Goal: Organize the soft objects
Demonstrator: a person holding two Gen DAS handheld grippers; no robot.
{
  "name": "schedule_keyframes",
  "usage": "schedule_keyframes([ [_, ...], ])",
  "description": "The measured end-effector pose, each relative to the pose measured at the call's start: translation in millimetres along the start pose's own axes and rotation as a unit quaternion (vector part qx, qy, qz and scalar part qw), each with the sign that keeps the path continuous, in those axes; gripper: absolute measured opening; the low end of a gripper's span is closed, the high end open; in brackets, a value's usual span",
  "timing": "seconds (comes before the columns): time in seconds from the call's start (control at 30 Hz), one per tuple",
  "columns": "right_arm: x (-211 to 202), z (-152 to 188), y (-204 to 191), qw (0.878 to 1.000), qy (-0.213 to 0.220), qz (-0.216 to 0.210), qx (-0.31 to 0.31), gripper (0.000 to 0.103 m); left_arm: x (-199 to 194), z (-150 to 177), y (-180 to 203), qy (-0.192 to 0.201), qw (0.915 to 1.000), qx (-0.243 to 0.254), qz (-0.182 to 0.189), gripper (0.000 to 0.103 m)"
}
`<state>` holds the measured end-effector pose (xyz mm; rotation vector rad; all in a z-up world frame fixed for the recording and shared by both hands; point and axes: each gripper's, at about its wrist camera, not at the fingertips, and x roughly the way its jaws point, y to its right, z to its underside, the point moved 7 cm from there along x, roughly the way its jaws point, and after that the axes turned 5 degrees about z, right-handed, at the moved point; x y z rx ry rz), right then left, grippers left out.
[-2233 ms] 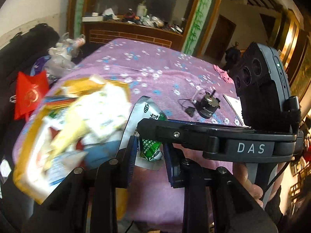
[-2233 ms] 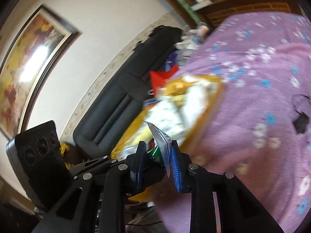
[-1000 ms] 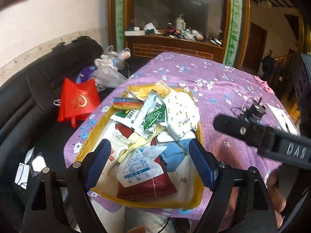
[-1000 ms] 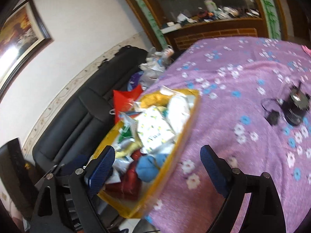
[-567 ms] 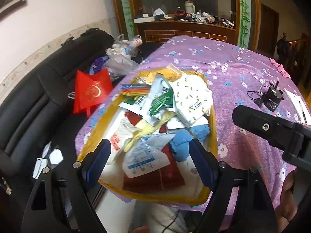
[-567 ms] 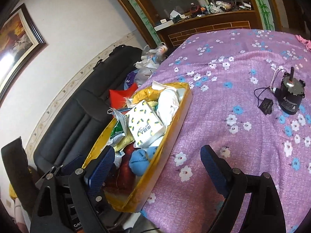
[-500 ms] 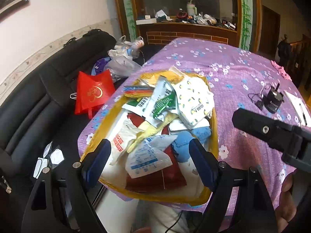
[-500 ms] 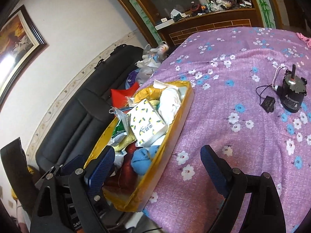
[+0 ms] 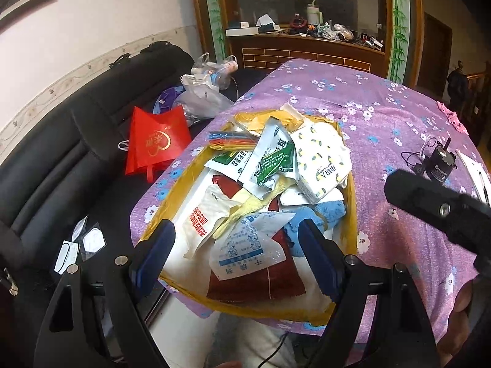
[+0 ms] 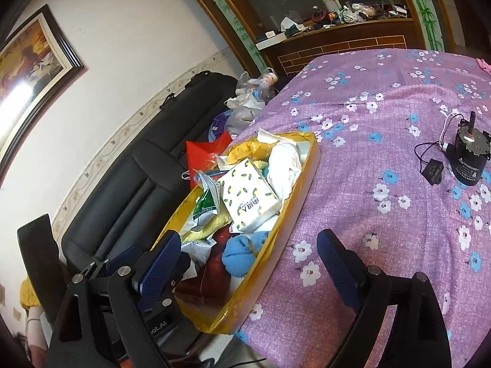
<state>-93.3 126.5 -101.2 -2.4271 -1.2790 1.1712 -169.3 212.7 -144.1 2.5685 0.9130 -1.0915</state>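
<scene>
So we've got both grippers hovering over the near edge of the tabletop (image 10: 383, 159), which is covered in a purple flowered cloth. Our left gripper (image 9: 236, 254) has its blue-padded fingers (image 9: 317, 257) spread wide and holds nothing; same deal with our right gripper (image 10: 248, 268), fingers wide apart and empty. The soft stuff is all piled in the yellow tray (image 10: 302, 184) at the tabletop's left edge: a white tissue pack with yellow spots (image 9: 322, 161), a green-and-white sachet (image 9: 271, 161), a blue knitted thing (image 10: 242, 253), a dark red pouch (image 9: 270, 282), and a white cloth (image 10: 284, 159) at the far end. Off to the right sits a small black motor (image 10: 468, 158) with its wire, well apart from the tray. A red bag (image 9: 155, 139) rests on the black sofa (image 9: 55, 159) to the left.
</scene>
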Motion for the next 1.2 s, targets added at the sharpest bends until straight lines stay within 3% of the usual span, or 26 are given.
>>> schedule_keyframes([
  [0.2, -1.9, -4.1, -1.0, 1.000, 0.005, 0.011, 0.002, 0.092, 3.3, -3.6, 5.1, -0.001, 1.0000, 0.008, 0.005, 0.083],
  [0.73, 16.2, -1.1, -24.9, 1.000, -0.001, -0.004, -0.012, 0.092, -1.1, 8.2, -27.5, 0.009, 0.9996, -0.023, -0.013, 0.083],
  [1.2, 24.8, 1.1, -23.9, 1.000, -0.003, -0.005, -0.005, 0.092, -4.1, 7.7, -23.4, 0.020, 0.9995, -0.005, -0.022, 0.083],
])
